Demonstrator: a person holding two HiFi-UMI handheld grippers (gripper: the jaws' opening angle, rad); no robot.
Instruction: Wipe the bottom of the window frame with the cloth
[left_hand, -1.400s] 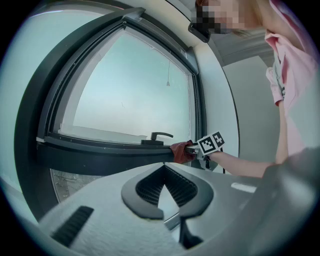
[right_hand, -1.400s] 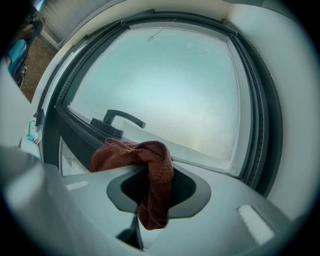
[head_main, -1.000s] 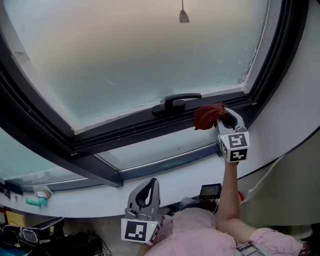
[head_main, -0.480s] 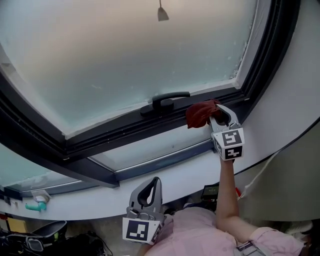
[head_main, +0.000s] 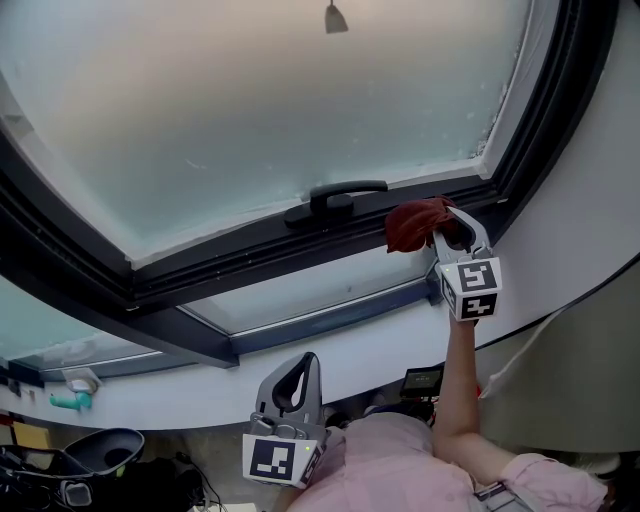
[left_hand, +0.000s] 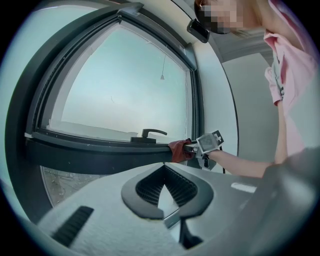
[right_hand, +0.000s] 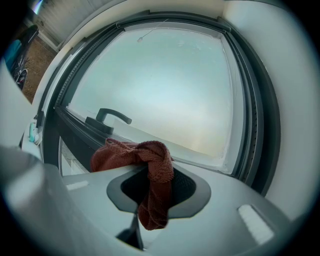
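**Wiping stroke on the lower window frame, close to its right corner**

Nearest me, at 6 o'clock in the head view, I am holding the left gripper (head_main: 303, 368) idle by my body. Its jaws are sitting together with nothing between them. Farther out, at about 3 o'clock, I am reaching up with the right gripper (head_main: 443, 232). Its jaws are clamping a bunched red cloth (head_main: 412, 225), and in the right gripper view a fold of it is hanging down between the pads. The cloth is lying against the bottom of the window frame (head_main: 240, 262), just to the 4 o'clock side of the handle (head_main: 335, 198). The frosted glass (head_main: 280, 110) is showing beyond. I am judging the wipe to be under way. The next move is calling for a steady slide along the rail toward 9 o'clock, keeping pressure on and skirting the handle's base.
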